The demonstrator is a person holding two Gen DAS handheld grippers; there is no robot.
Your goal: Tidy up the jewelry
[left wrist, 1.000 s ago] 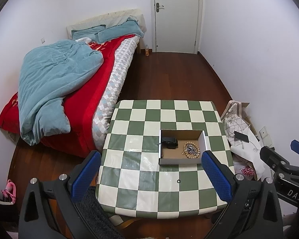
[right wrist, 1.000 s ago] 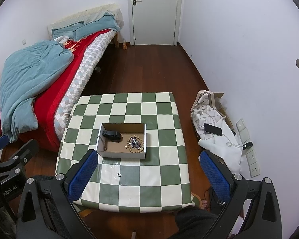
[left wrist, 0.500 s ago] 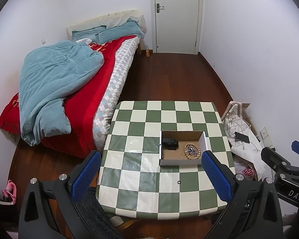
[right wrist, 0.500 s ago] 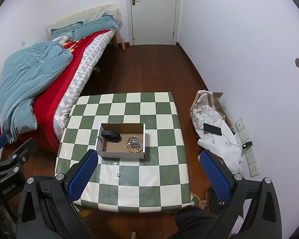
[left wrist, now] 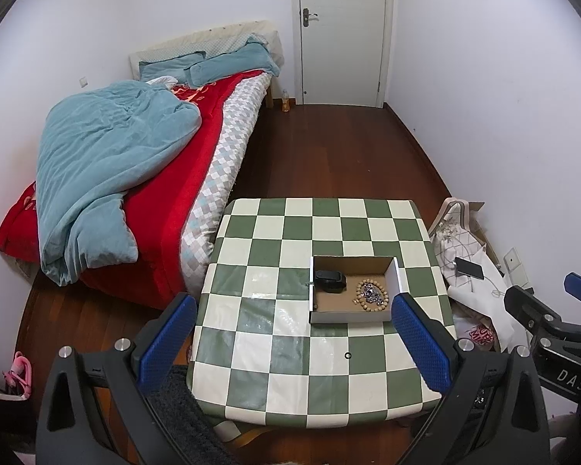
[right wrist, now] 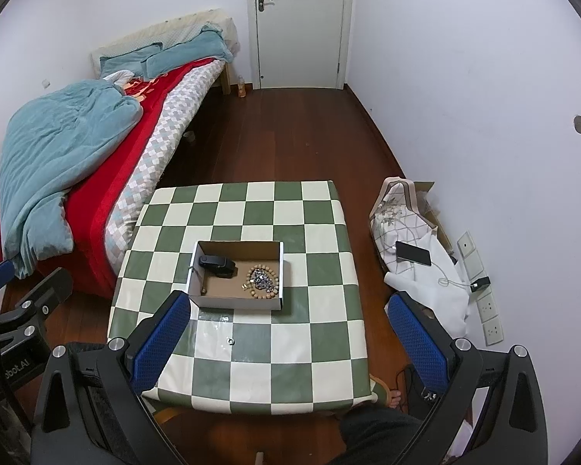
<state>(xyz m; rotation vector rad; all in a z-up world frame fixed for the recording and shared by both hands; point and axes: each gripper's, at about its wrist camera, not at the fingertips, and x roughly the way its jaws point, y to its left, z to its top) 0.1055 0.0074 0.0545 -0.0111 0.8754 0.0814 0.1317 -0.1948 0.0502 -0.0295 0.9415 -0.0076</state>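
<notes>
**Both claws hang released above the checked worktop**

Little has moved since the earlier frames: both views have drifted only slightly, and the box contents lie as before. Left claw (left wrist: 292, 333) is released, its blue-padded fingers (left wrist: 166, 333) spread wide with nothing between them, held above the near edge of the green-and-white checked worktop (left wrist: 275, 325). Right claw (right wrist: 288, 337) is likewise released and bare, above the near edge

A shallow open cardboard box (right wrist: 236, 302) sits near the middle of the worktop. Inside it, a flat black oblong item (right wrist: 217, 264) lies toward the far left corner of the box, and a loop of tan wooden beads (right wrist: 262, 279) encircling a heap of silvery dark jewelry lies toward the right side. A small dark ring (left wrist: 348, 355) rests on the worktop itself, between the box and the near edge

A bed with a red cover and teal blanket (left wrist: 108, 170) stands beyond the worktop's left edge
</notes>
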